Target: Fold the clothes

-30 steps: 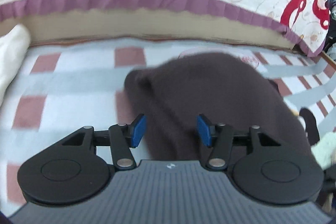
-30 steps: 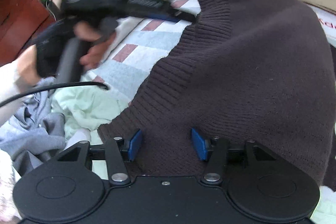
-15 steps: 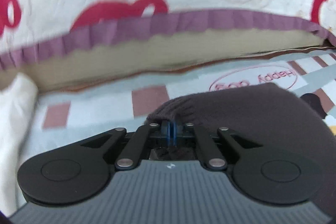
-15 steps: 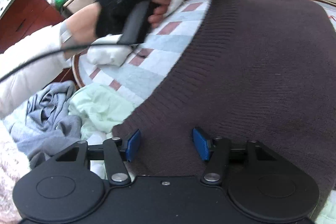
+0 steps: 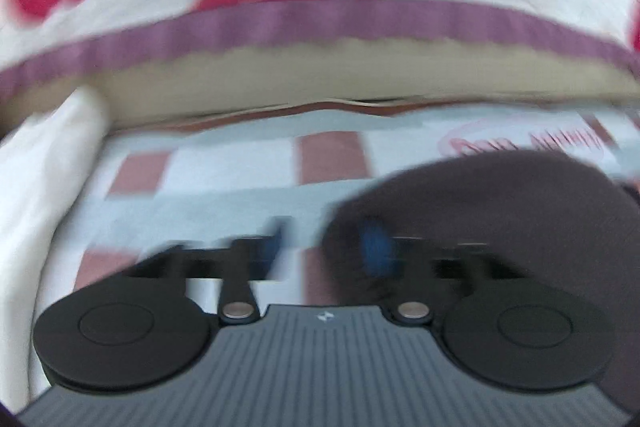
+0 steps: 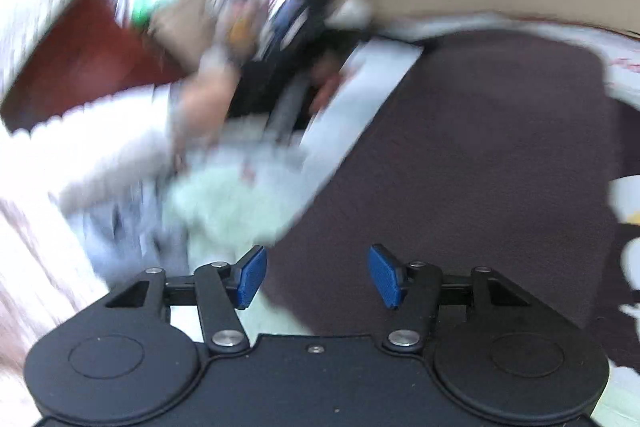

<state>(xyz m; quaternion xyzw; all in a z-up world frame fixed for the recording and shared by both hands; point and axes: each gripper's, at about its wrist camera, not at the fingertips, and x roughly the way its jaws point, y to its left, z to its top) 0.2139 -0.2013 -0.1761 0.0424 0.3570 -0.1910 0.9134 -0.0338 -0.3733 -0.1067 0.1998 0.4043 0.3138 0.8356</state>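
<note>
A dark brown knit sweater [image 6: 480, 155] lies spread on the checked bed sheet [image 5: 240, 183]. In the blurred left wrist view its edge [image 5: 500, 211] sits at the right, and my left gripper [image 5: 324, 247] stands open with the right blue pad over the sweater's edge and nothing held. My right gripper [image 6: 318, 275] is open just above the sweater's near left edge, empty. The right wrist view also catches the person's hand [image 6: 208, 99] holding the left gripper handle at the upper left, blurred by motion.
A white quilt with red prints and a purple trim [image 5: 320, 23] runs along the back. A white cloth [image 5: 44, 187] lies at the left. Pale green [image 6: 224, 203] and grey-blue garments [image 6: 120, 235] lie left of the sweater. A red-brown wooden cabinet [image 6: 92, 55] stands at the far left.
My left gripper, shut on the sweater's edge half a second ago, has opened and let it go. Both views are now motion-blurred; the right gripper stays open.
</note>
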